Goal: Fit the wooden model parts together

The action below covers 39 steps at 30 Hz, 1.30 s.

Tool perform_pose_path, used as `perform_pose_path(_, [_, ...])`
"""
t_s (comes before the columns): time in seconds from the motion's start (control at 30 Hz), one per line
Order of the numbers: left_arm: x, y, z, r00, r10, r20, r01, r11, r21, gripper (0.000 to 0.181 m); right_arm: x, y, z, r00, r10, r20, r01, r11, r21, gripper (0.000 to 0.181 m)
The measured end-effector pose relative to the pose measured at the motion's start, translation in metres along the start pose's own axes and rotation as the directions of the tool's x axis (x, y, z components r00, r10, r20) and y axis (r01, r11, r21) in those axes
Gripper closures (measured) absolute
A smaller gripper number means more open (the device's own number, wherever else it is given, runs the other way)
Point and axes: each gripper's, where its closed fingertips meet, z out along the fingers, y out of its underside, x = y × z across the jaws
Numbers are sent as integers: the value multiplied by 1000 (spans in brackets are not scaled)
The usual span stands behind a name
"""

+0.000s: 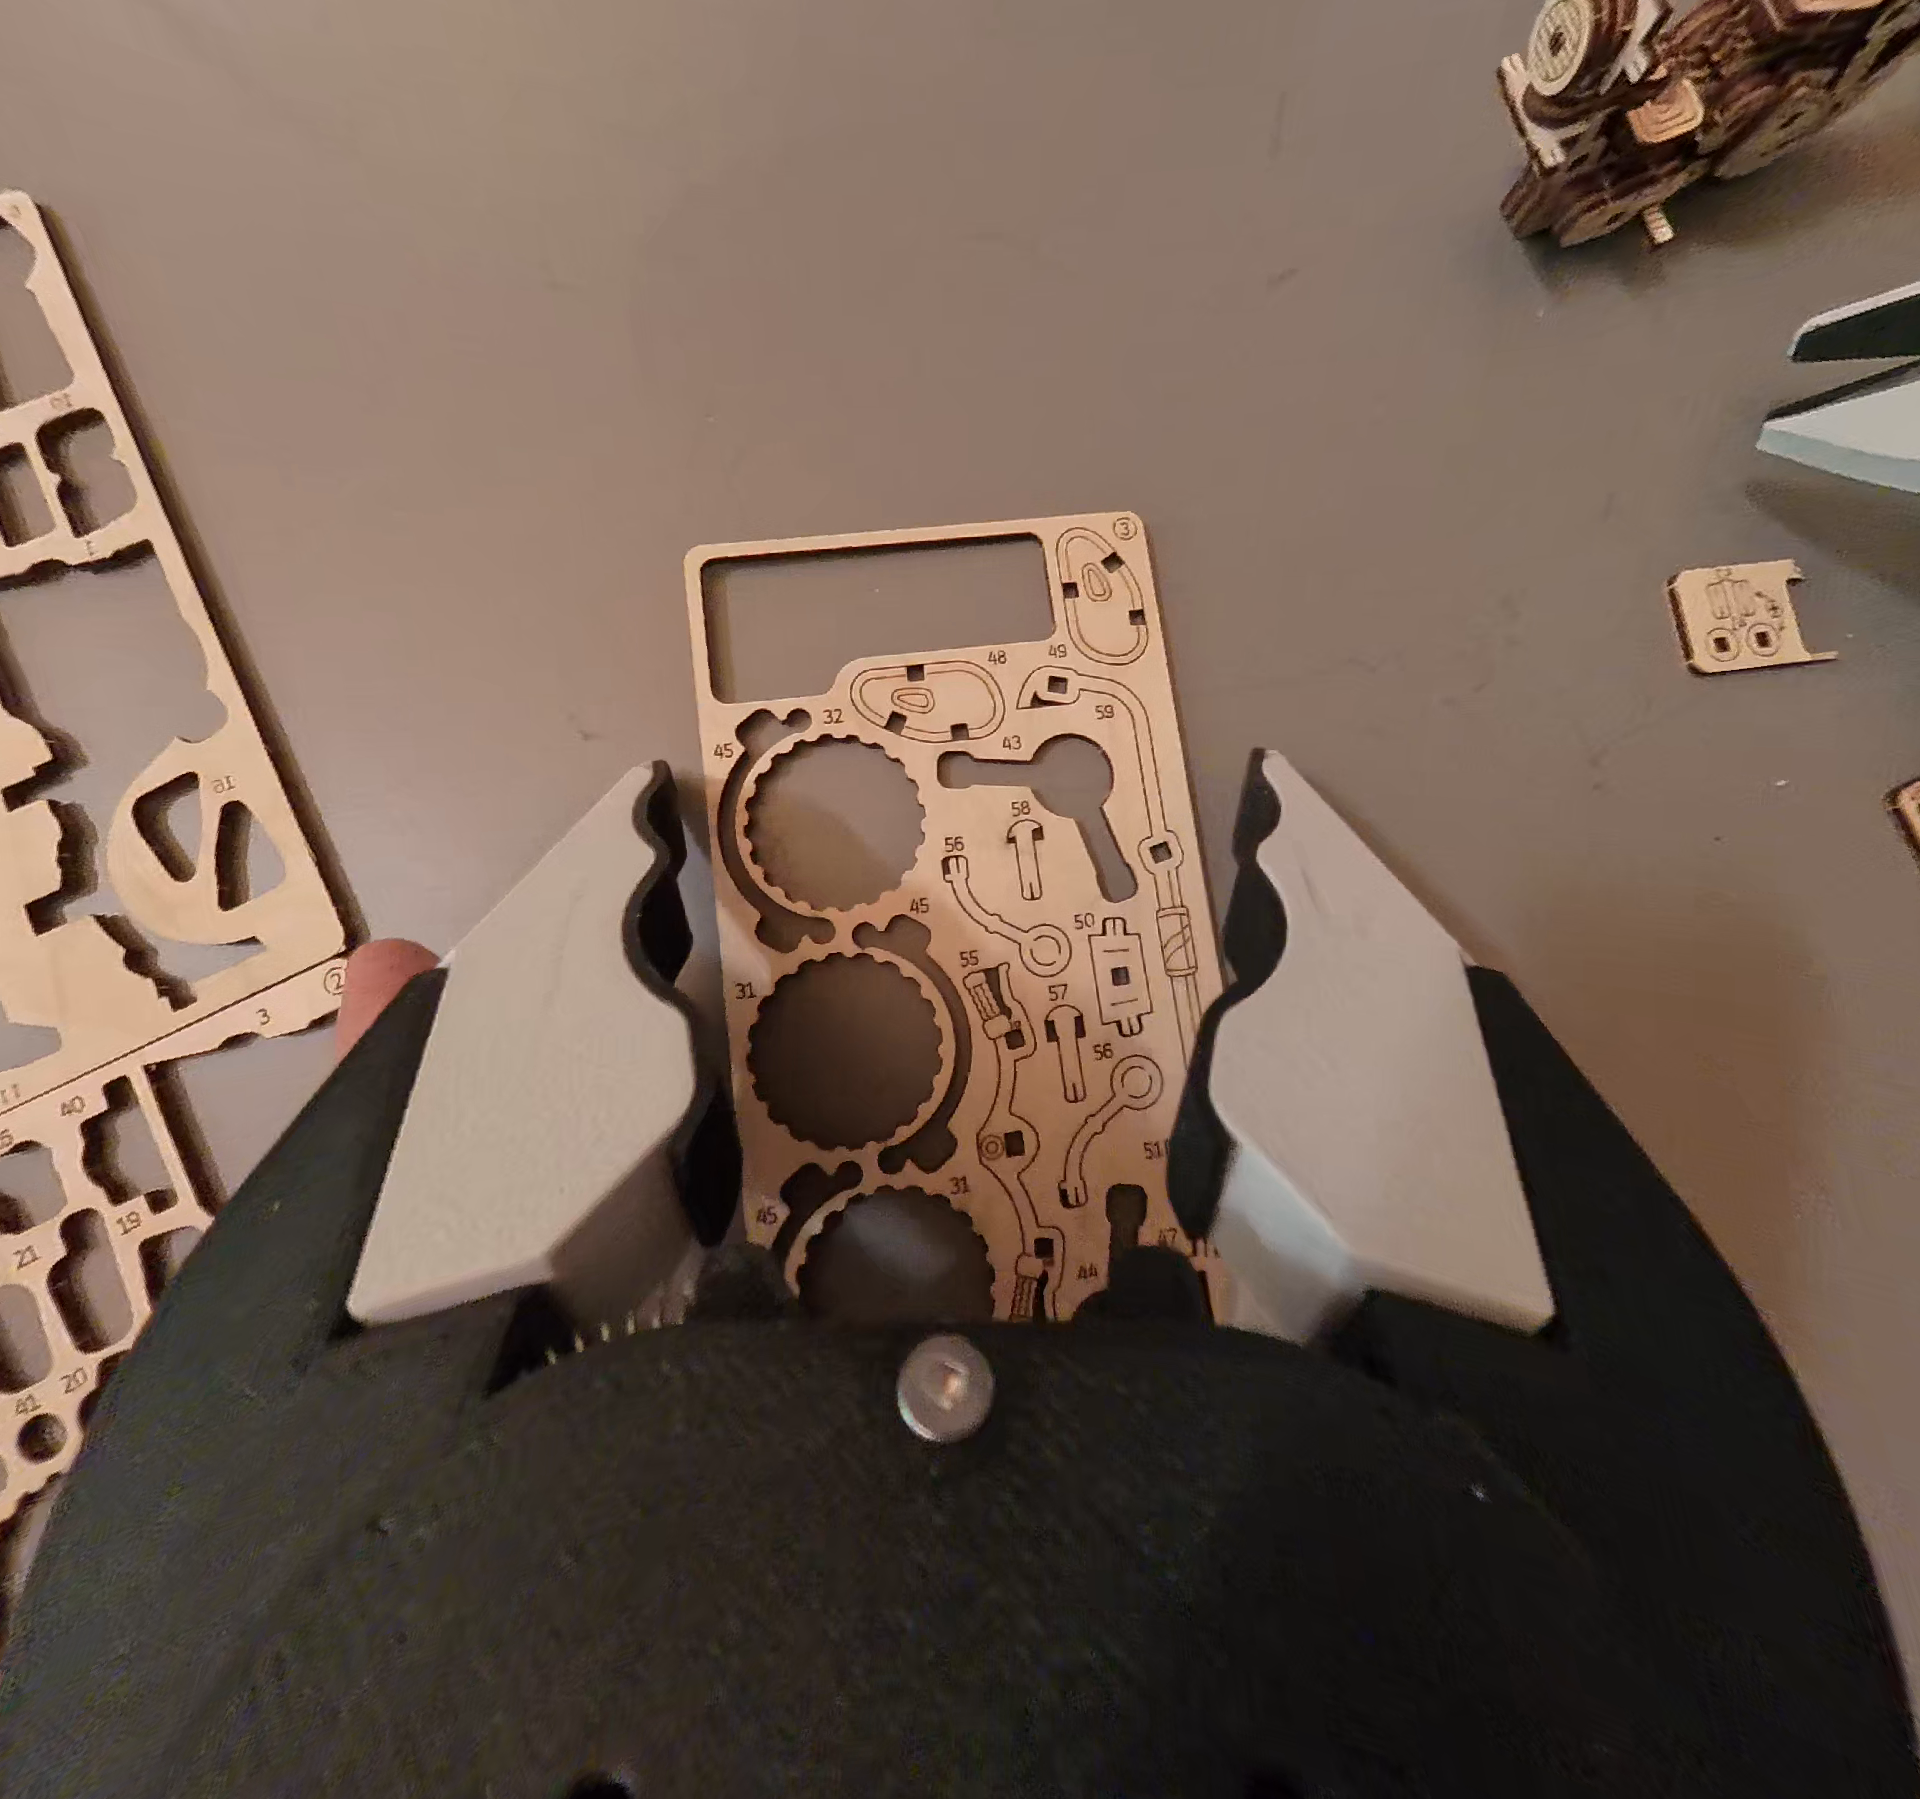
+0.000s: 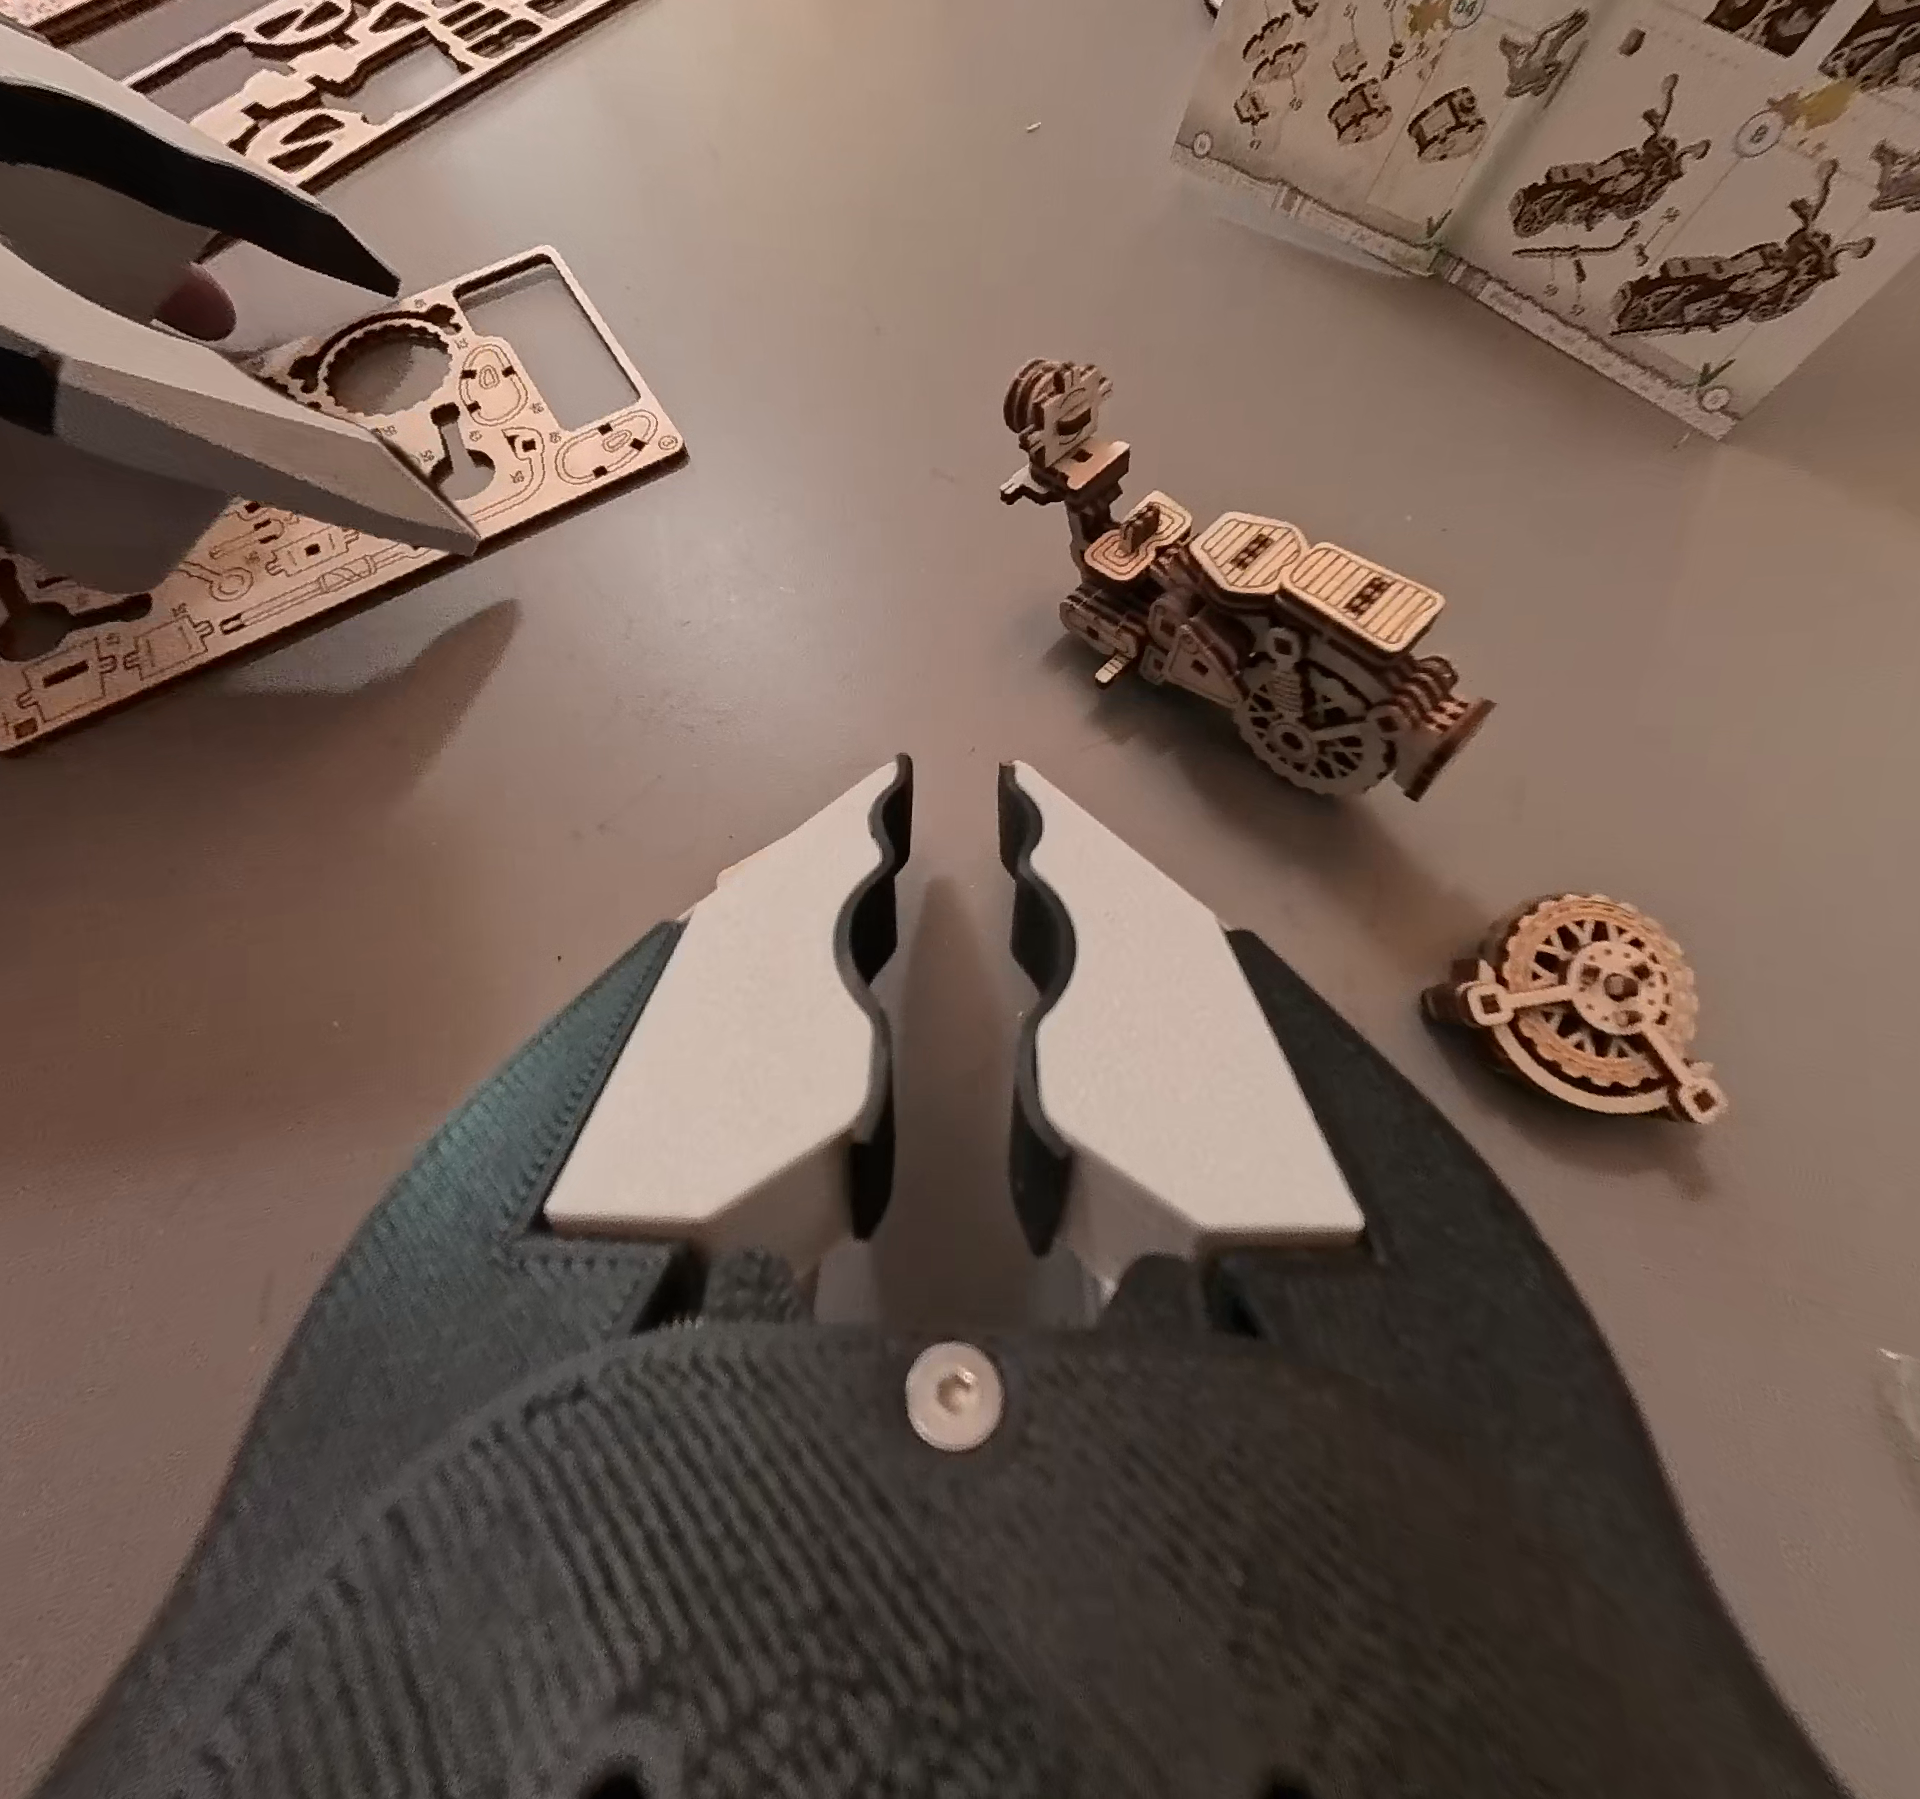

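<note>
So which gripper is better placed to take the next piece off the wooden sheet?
Left. The left gripper is open, straddling the wooden sheet. The right gripper is nearly closed over bare table.

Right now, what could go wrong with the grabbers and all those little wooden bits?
1. The left gripper straddles the thin parts sheet; squeezing might bend it or snap its tiny pieces.
2. The right gripper is near the half-built motorcycle and loose wheel; a careless swing could knock them over.
</note>
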Motion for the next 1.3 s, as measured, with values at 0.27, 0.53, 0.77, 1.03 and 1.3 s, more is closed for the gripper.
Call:
perform_pose_path(0.27, [-3,4,4,998,40,46,-40,999,-12,77,0,1,1,1000,-8,-2,8,1000,-7,167])
perform_pose_path(0.53, [0,0,4,999,33,23,-33,999,13,89,0,1,1,1000,-9,-3,9,1000,-9,167])
perform_pose_path(0.77, [7,-11,-2,998,64,10,-64,994,83,89,0,1,1,1000,-11,-4,11,1000,-9,167])
perform_pose_path(1.03, [16,-31,-15,992,125,23,-127,967,221,89,0,1,1,1000,-13,-5,13,1000,-9,167])
perform_pose_path(1.3, [30,-43,-26,990,138,-29,-122,942,312,89,-5,-26,-13,1000,-14,0,14,988,157,167])
